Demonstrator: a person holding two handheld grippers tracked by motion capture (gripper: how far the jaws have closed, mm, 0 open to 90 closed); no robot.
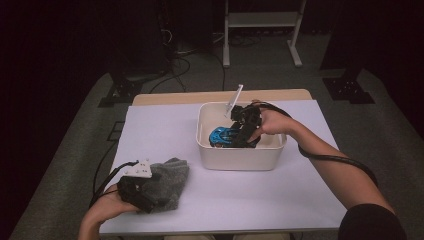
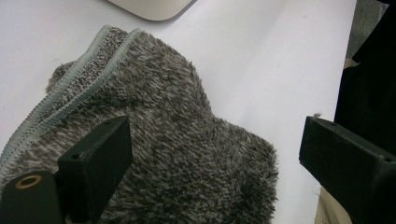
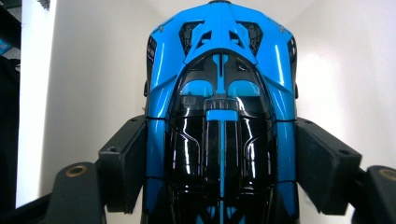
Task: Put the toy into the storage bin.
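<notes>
Left tool (image 1: 150,200) sits at the near left corner of the worktop (image 1: 165,130), held in the person's left hand (image 1: 102,207), jaws spread wide over a grey fluffy cloth (image 1: 172,175). In the left gripper view the cloth (image 2: 163,140) lies bunched on the white surface with its stitched hem at the upper left; one jaw rests over the cloth, the other stands apart over bare white, nothing pinched between them. A corner of the white tub (image 2: 149,7) shows at the top edge there.

Middle-right: white tub (image 1: 240,160) stands on the worktop, well apart from the cloth. Blue and black toy car (image 1: 222,135) sits inside it, toward its left side. A thin pale stick-like piece (image 1: 234,97) leans out over the tub's far rim; cannot tell what it is.

Right tool (image 1: 240,137) reaches down into the tub from the right hand (image 1: 272,122), cable trailing along the forearm. Right gripper view: toy car (image 3: 222,116) lies lengthwise between the jaws, both pads pressed against its sides, so the tool pinches the car; white tub walls (image 3: 93,70) around it
</notes>
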